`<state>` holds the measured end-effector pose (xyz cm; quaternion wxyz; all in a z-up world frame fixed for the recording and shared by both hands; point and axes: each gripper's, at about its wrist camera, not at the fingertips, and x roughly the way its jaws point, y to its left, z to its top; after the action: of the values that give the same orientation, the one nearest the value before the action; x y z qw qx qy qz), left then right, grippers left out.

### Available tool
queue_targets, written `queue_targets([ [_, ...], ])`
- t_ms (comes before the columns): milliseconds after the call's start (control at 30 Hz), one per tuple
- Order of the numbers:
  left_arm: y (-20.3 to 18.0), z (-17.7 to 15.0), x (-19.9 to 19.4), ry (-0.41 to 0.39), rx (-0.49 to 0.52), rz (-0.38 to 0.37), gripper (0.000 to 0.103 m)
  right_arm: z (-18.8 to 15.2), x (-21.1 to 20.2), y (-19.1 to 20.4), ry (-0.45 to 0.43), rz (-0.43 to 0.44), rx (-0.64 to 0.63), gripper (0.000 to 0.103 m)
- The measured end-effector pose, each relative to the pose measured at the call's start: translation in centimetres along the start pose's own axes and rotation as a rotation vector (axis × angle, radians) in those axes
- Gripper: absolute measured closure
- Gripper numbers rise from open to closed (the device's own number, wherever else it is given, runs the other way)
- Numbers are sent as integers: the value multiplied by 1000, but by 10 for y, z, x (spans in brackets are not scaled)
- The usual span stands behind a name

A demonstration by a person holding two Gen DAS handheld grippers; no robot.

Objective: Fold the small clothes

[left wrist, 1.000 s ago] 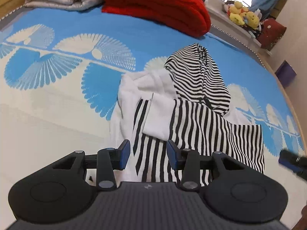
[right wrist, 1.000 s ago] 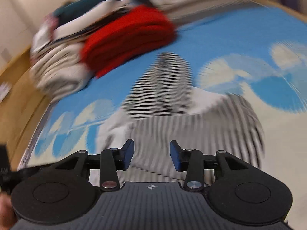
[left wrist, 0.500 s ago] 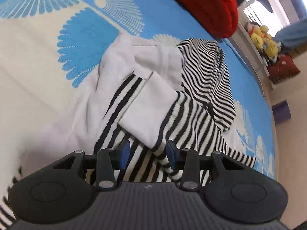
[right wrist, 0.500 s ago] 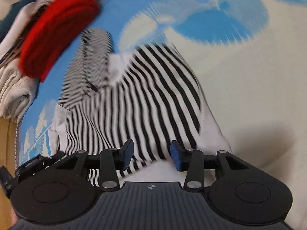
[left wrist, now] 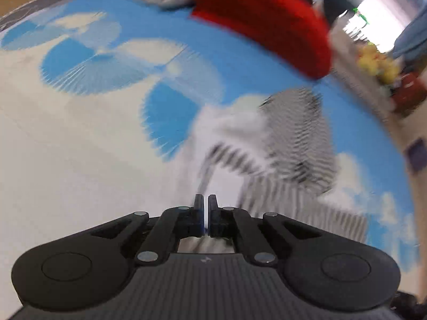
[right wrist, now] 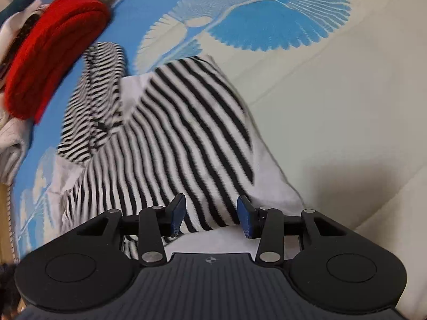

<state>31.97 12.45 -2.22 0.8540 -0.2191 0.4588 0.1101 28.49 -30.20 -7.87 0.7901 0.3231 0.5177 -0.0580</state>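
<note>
Left wrist view: pretty blurry. Left gripper (left wrist: 205, 205) fingers pressed together, jaws just snapped closed. Can't really tell if any cloth is pinched between them; some pale fabric visible right under the fingers, nothing clearer than that. Striped hooded top (left wrist: 288, 149) spread on the blue-and-cream fan-print mat (left wrist: 93, 138), just ahead and to the right of the fingertips. Folded red blanket (left wrist: 264, 21) further back on the mat, something yellow and plush-looking (left wrist: 379, 66) off on the right edge.

Right wrist view: much sharper. Right gripper (right wrist: 210, 214) about half open, blue pads (right wrist: 178, 214) hovering on either side of the white bottom hem of the same black-and-white top (right wrist: 170, 133), not pressing on it. Hood (right wrist: 93, 101) lying toward the upper left, close to the red blanket (right wrist: 50, 56). White folded bedding (right wrist: 10, 144) beside that at the left edge. Top's right edge casting a shadow on the cream part of the mat (right wrist: 333, 106).
</note>
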Motion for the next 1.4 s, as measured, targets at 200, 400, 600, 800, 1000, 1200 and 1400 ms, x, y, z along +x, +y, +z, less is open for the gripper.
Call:
queue_targets([
  [200, -20, 1, 16, -13, 146, -86, 86, -1, 2, -3, -23, -70, 19, 60],
  [400, -10, 2, 56, 92, 85, -171, 78, 2, 10, -9, -38, -203, 11, 59],
  [600, -14, -9, 79, 200, 159, -38, 80, 12, -3, -8, -119, -213, 21, 56],
  [800, -27, -10, 76, 156, 190, -68, 77, 13, 5, 15, -65, -54, -71, 52],
  [1000, -38, -5, 68, 140, 213, -41, 75, 13, 15, 23, -18, -108, -66, 52],
  [1200, -49, 13, 38, -3, 205, -102, 71, 22, -18, 46, -177, -122, -259, 52],
  [1400, -61, 32, 8, -135, 259, -98, 71, 37, -36, 54, -289, -188, -398, 52],
])
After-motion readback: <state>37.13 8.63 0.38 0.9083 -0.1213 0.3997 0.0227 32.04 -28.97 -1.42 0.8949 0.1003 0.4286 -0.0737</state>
